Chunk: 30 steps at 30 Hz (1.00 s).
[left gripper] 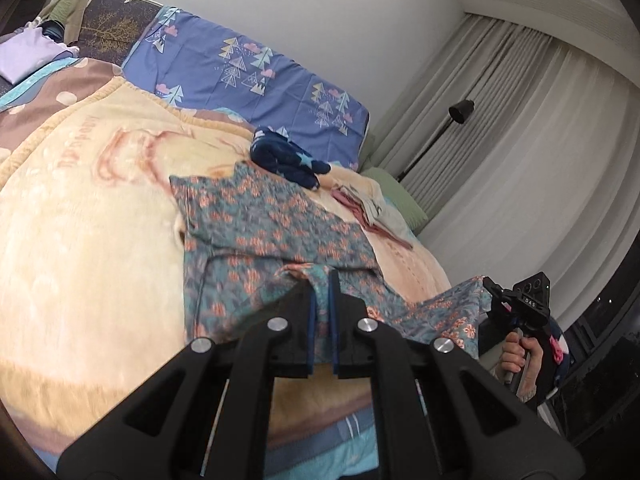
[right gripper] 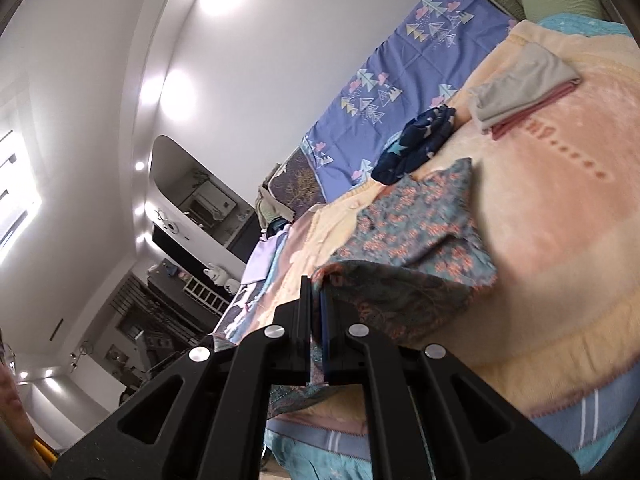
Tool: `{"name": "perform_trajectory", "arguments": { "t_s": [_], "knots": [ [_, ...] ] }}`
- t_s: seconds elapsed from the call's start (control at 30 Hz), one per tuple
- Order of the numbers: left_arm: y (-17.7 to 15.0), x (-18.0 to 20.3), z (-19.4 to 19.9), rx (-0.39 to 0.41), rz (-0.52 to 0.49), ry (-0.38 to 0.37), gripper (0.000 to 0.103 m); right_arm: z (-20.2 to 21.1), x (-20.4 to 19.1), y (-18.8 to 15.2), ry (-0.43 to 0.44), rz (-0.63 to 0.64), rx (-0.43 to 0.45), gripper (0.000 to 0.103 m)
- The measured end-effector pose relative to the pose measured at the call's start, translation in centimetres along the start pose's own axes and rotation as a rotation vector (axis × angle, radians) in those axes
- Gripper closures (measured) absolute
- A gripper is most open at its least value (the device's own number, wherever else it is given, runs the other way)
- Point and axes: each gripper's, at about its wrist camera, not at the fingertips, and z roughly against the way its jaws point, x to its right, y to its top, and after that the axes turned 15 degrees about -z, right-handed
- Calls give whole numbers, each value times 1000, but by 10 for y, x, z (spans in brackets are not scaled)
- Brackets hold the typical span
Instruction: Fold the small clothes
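Left wrist view: the left gripper (left gripper: 323, 280) had its fingers nearly closed on the near hem of the floral garment (left gripper: 256, 224), spread at twelve o'clock on the blanket (left gripper: 88, 240). The right gripper (right gripper: 315, 284), equally pinched, held another edge, probably for lifting both into a fold.

A cream plush blanket (left gripper: 88, 216) with a faint pinkish print covers the bed. Along the white wall leans a long blue-violet pillow (left gripper: 256, 72) patterned with little trees and clouds. A black floor lamp (left gripper: 440, 132) stands before pale pleated curtains (left gripper: 532, 152); beside it lies a green cushion (left gripper: 400, 196).
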Motion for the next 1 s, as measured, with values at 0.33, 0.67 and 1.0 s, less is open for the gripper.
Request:
{"name": "perform_trajectory", "arguments": {
  "t_s": [0.33,0.67,1.0],
  "knots": [
    [60,-57,-48,16,68,41,98,-57,21,80,101,-206,0,99],
    [98,-102,-102,6,98,57,98,-122,38,129,47,-261,-12,99],
    [135,-158,-175,-44,164,47,98,-182,64,185,-17,-332,13,99]
  ]
}}
